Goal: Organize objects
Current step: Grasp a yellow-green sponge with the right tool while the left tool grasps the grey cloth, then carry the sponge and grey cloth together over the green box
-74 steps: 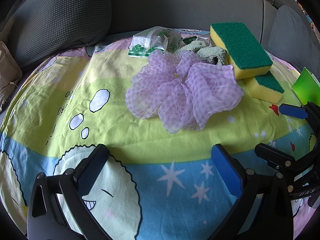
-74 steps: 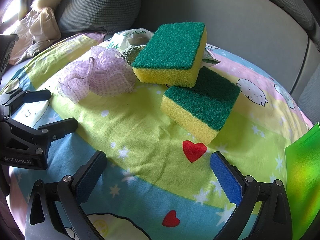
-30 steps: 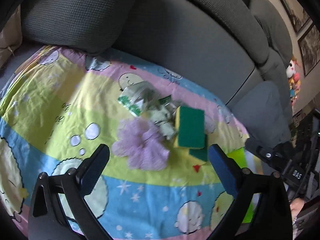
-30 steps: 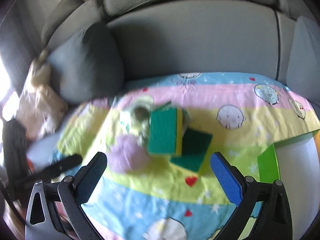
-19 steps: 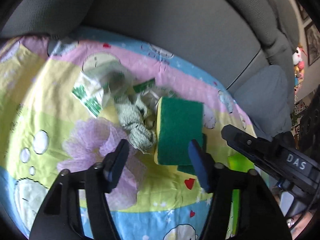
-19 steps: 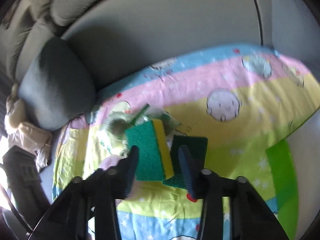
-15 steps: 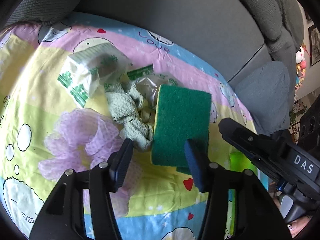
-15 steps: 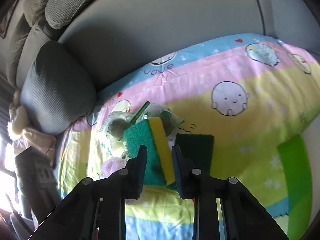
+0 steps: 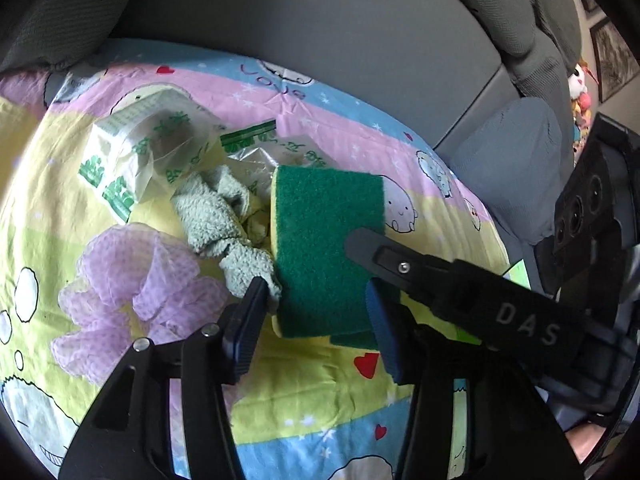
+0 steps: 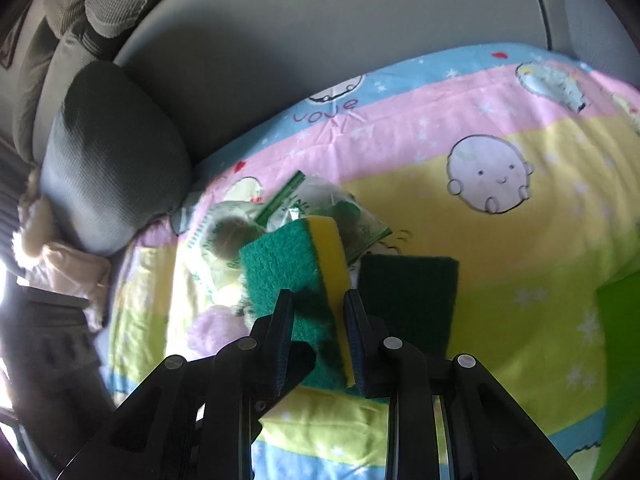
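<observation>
A yellow sponge with a green scouring top [image 9: 320, 240] lies over a second sponge [image 10: 408, 296] on the cartoon blanket [image 9: 400, 400]. My right gripper [image 10: 318, 312] is shut on the upper sponge [image 10: 296, 276], one finger on the green face and one on the yellow side. My left gripper [image 9: 316, 312] straddles the same sponge with its jaws close around it; the right gripper's finger [image 9: 400, 264] crosses above it. A green cloth [image 9: 216, 220], a purple mesh puff [image 9: 132, 280] and printed plastic bags [image 9: 144, 152] lie to the left.
A grey sofa back [image 9: 320, 40] and a grey cushion [image 10: 108, 160] border the blanket. A bright green box [image 10: 620, 340] stands at the right edge of the right wrist view. A beige soft toy [image 10: 48, 256] lies at the far left.
Both grippers dropped from high above down to the sponge pile. Both narrowed their jaws. The right one closed on the upper sponge and the left one closed in around it.
</observation>
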